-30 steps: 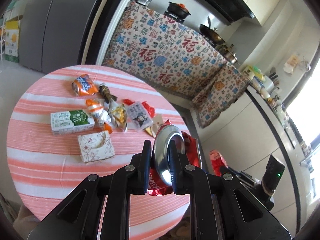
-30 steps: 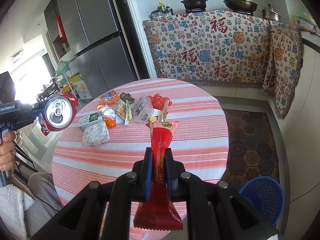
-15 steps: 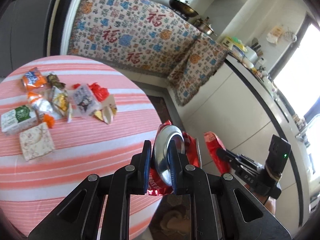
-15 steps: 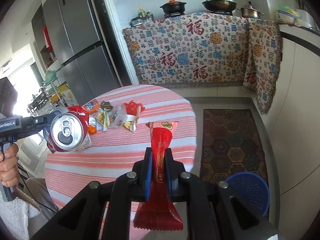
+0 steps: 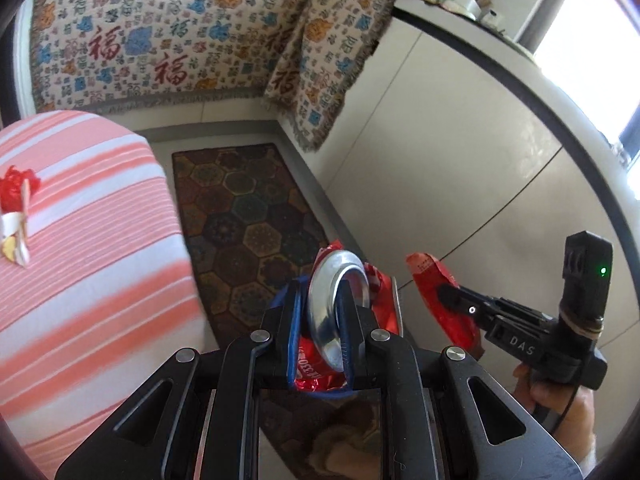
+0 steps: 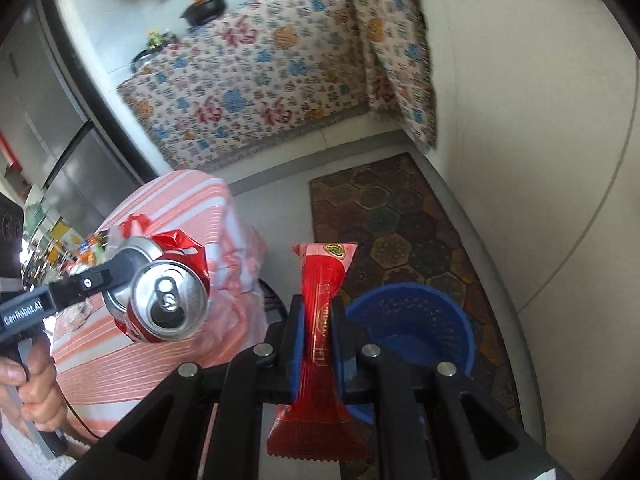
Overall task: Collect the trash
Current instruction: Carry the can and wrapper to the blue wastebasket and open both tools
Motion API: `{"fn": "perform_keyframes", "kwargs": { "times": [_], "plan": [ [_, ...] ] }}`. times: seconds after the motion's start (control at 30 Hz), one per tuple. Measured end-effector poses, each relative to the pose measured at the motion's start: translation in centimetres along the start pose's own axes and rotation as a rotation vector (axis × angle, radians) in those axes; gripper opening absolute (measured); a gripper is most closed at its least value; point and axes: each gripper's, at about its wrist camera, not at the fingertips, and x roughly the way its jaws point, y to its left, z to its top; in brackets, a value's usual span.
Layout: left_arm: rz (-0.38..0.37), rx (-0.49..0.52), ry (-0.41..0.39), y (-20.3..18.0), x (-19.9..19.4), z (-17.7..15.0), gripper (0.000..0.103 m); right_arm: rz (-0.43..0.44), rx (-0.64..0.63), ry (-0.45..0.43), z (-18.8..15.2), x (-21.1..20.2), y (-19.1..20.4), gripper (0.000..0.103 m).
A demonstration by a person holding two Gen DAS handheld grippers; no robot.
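Observation:
My left gripper [image 5: 320, 304] is shut on a crushed red drink can [image 5: 340, 304], its silver rim pinched between the pads; the same red drink can [image 6: 168, 300] hangs in the air at the left of the right wrist view. My right gripper [image 6: 318, 320] is shut on a long red snack wrapper [image 6: 322, 280], which stands up between the fingers and flares out below them. That red snack wrapper [image 5: 440, 292] also shows to the right of the can. A blue mesh basket [image 6: 424, 320] sits on the floor just right of and beyond my right gripper.
The round table with the pink striped cloth [image 5: 92, 240] is at the left, with a few scraps [image 5: 16, 208] on it. A patterned floor mat [image 6: 396, 220] lies beside white cabinets [image 5: 460, 160]. A patterned cloth [image 5: 160, 40] covers the counter front.
Both grippers have swung away from the table towards the floor mat and the cabinets, still holding the can and the wrapper. The blue basket has come much closer in the right wrist view.

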Motion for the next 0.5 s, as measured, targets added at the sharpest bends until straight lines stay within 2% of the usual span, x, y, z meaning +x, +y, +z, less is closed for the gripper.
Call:
{"fn": "perform_keyframes", "kwargs": {
  "times": [0.17,0.33,0.37,0.43,0.47,0.5],
  "plan": [
    [-0.011,0.031,0.069,-2.6,6.4,-0.5,0.015,-0.035,0.091,0.035,-0.5,2.7,-5.3,0.012],
    [-0.022,0.068,0.110,-4.1,10.5,-1.2,0.016,-0.030,0.173,0.074,-0.9,5.2,-9.0,0.012],
    [-0.030,0.074,0.119,-4.2,11.4,-1.3,0.017,-0.025,0.184,0.078,-0.9,5.7,-9.7,0.016],
    [-0.042,0.075,0.132,-4.3,13.2,-1.5,0.030,-0.003,0.215,0.085,-1.0,6.8,-10.8,0.017],
    [-0.042,0.071,0.139,-4.2,14.0,-1.6,0.052,0.003,0.235,0.085,-1.1,7.2,-11.4,0.034],
    [-0.033,0.062,0.135,-4.0,14.5,-1.7,0.063,0.009,0.253,0.081,-1.2,7.5,-11.9,0.042]
  ]
}}
